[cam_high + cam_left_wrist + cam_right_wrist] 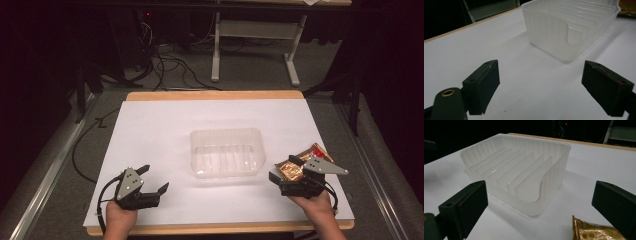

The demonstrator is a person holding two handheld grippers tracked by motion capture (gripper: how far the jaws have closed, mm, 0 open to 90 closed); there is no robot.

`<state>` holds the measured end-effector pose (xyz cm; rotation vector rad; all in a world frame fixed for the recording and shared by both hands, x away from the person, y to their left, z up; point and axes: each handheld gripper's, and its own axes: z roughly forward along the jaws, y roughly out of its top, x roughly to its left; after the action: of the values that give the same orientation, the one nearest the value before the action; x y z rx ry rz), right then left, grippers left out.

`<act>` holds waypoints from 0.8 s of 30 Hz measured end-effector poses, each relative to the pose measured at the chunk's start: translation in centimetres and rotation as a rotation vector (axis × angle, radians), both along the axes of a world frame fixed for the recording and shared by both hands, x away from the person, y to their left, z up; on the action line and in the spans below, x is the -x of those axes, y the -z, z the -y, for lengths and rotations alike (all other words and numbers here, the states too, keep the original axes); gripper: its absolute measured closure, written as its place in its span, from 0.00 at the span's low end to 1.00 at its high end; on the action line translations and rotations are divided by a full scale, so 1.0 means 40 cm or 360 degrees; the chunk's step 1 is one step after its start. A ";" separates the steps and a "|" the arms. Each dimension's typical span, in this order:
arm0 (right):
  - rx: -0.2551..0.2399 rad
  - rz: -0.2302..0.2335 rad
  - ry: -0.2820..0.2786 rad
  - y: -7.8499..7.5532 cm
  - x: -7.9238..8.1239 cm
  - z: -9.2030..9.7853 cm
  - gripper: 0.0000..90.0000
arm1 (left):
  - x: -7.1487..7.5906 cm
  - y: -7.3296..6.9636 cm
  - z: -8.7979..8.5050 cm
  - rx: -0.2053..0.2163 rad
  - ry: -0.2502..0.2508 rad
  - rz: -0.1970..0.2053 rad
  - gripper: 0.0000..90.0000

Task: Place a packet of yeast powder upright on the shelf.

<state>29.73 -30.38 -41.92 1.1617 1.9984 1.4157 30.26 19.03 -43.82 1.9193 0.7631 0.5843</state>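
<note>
With both the left gripper (150, 181) and right gripper (285, 168) resting jaws apart and empty, the shiny gold foil snack packet (296, 165) just right of the translucent ribbed plastic tray (227, 136) mid-tabletop (150, 125) looks best pinched by its crimped edge.

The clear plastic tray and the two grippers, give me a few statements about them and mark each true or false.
1. The clear plastic tray is empty. True.
2. The left gripper is clamped on the tray. False: it is open, apart from it.
3. A gold snack packet lies by the right gripper. True.
4. The packet is inside the tray. False: it lies on the white table, right of the tray.
</note>
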 end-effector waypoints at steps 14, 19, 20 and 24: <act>-0.0007 -0.0023 0.0138 0.001 -0.010 0.080 0.14 | 0.002 0.001 -0.003 0.0008 -0.0018 -0.0007 0.17; -0.0009 -0.0050 0.0197 0.009 -0.013 0.116 0.19 | 0.005 0.000 -0.005 0.0014 -0.0032 -0.0007 0.17; -0.0005 -0.0050 0.0206 0.010 -0.012 0.123 0.21 | 0.006 0.000 -0.006 0.0015 -0.0033 -0.0005 0.17; -0.0012 -0.0055 0.0231 0.012 -0.011 0.144 0.26 | 0.007 0.000 -0.008 0.0018 -0.0037 -0.0005 0.17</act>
<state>30.16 -36.13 -42.41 1.3147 1.8912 1.3404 29.98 19.37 -43.81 1.9036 0.7899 0.5903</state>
